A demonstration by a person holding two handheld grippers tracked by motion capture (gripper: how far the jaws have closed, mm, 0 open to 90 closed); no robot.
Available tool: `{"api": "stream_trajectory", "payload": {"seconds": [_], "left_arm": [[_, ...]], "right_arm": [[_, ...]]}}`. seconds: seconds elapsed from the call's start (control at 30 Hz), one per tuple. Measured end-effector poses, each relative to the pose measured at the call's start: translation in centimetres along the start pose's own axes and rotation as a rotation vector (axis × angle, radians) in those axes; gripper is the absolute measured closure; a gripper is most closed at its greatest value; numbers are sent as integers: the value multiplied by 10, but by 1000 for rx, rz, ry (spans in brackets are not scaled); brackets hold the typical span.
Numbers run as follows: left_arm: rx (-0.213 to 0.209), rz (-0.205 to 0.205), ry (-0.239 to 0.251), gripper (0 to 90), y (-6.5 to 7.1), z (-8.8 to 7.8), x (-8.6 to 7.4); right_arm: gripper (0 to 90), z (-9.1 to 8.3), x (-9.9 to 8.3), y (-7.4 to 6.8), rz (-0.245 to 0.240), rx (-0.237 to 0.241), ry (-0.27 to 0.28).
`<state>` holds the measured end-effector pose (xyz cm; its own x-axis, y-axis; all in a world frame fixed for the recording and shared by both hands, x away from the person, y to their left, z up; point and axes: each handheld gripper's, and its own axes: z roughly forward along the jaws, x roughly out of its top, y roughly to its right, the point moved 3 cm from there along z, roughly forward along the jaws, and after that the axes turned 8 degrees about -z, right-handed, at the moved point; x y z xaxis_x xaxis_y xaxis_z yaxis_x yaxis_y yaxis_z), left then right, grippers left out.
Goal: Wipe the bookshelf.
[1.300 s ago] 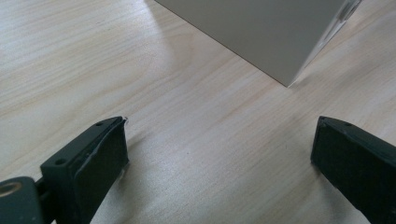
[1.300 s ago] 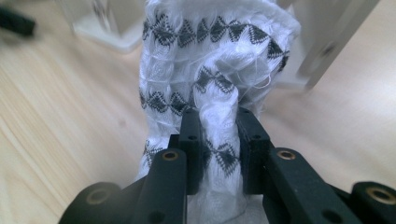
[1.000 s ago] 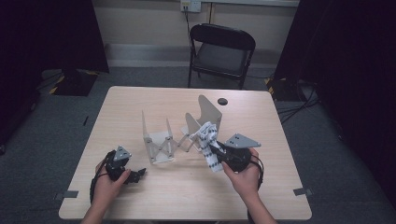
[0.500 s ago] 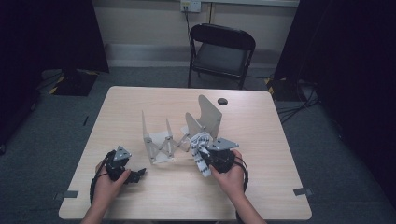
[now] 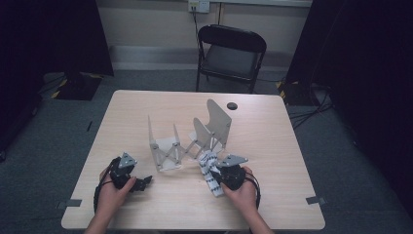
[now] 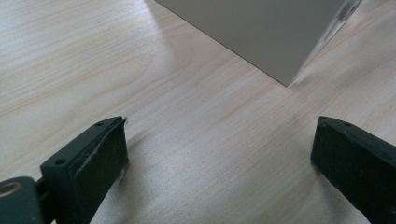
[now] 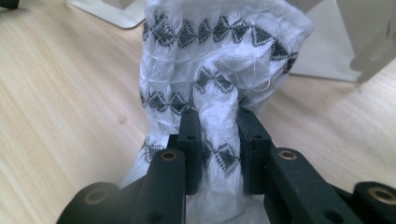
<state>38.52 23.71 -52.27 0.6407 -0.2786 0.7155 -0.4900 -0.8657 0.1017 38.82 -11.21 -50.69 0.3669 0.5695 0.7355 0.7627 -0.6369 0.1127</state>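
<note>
A white cloth with a black diamond pattern (image 5: 209, 171) (image 7: 215, 56) lies bunched on the table in front of the rack. My right gripper (image 5: 214, 174) (image 7: 217, 126) is shut on a fold of it, low over the table. A grey accordion rack with upright plates (image 5: 187, 139) stands at the table's middle; its base shows behind the cloth (image 7: 322, 60). My left gripper (image 5: 142, 183) (image 6: 219, 154) rests open at the front left, nothing between its fingers, with a rack plate (image 6: 261, 32) ahead of it.
A small black disc (image 5: 232, 105) lies near the table's far edge. A black folding chair (image 5: 229, 53) stands behind the wooden table (image 5: 272, 146). Bare tabletop spreads to the left and right of the rack.
My right gripper has come down and a little leftward with the cloth, from beside the rack's right plates to the table in front of it. The left gripper has kept still.
</note>
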Motion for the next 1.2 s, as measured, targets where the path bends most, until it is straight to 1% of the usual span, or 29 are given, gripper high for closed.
{"api": "stream_trajectory", "payload": {"seconds": [0.1,0.2,0.23,0.3,0.33,0.37,0.4,0.43,0.47,0.5,0.53,0.57,0.6,0.63,0.67,0.7,0.73,0.77,0.83,0.87,0.9,0.93,1.0,1.03,1.07,1.1,1.13,1.17,1.2], "left_arm": [[0,0,0,34,0,0,0],[0,0,0,34,0,0,0],[0,0,0,34,0,0,0],[0,0,0,34,0,0,0],[0,0,0,34,0,0,0],[0,1,0,34,0,0,0],[0,0,0,34,0,0,0],[0,3,0,34,0,0,0],[0,0,1,34,0,0,0],[0,0,1,34,0,0,0],[0,0,0,34,0,0,0],[0,0,0,34,0,0,0],[0,0,0,34,0,0,0],[0,0,0,34,0,0,0],[0,0,0,34,0,0,0],[0,0,0,34,0,0,0],[0,0,0,34,0,0,0],[0,0,0,34,0,0,0],[0,0,0,34,0,0,0],[0,0,0,34,0,0,0],[0,0,0,34,0,0,0],[0,0,0,34,0,0,0],[0,0,0,34,0,0,0],[0,0,0,34,0,0,0],[0,0,0,34,0,0,0],[0,0,0,34,0,0,0],[-1,0,0,34,0,0,0],[-1,0,0,34,0,0,0],[0,0,0,34,0,0,0]], "right_arm": [[738,-3,-4,-1,6,5,4],[739,-10,-11,-2,19,9,17],[739,-10,-11,-2,19,9,17],[740,-17,-9,-1,16,0,28],[740,-17,-9,-1,16,0,28],[742,-26,-2,1,14,-8,58],[743,-29,1,2,10,-13,75],[743,-29,1,2,10,-13,75],[744,-38,10,3,3,-29,111],[744,-38,10,3,3,-29,111],[744,-43,15,4,3,-37,129],[744,-53,28,6,-1,-57,176],[744,-53,28,6,-1,-57,176],[744,-56,32,7,-2,-65,193],[743,-61,45,9,-6,-81,225],[743,-63,51,10,-8,-86,233],[742,-62,56,10,-7,-90,237],[742,-62,56,10,-7,-90,237],[741,-58,66,9,-17,-88,241],[740,-51,71,6,-32,-88,227],[740,-46,72,4,-38,-87,213],[740,-46,72,4,-38,-87,213],[740,-35,71,2,-47,-81,187],[740,-26,68,0,-42,-74,168],[740,-26,68,0,-42,-74,168],[740,-23,65,0,-34,-71,163],[740,-17,60,-1,-16,-59,154],[740,-17,60,-1,-16,-59,154],[741,-13,54,-1,-9,-57,133]]}}
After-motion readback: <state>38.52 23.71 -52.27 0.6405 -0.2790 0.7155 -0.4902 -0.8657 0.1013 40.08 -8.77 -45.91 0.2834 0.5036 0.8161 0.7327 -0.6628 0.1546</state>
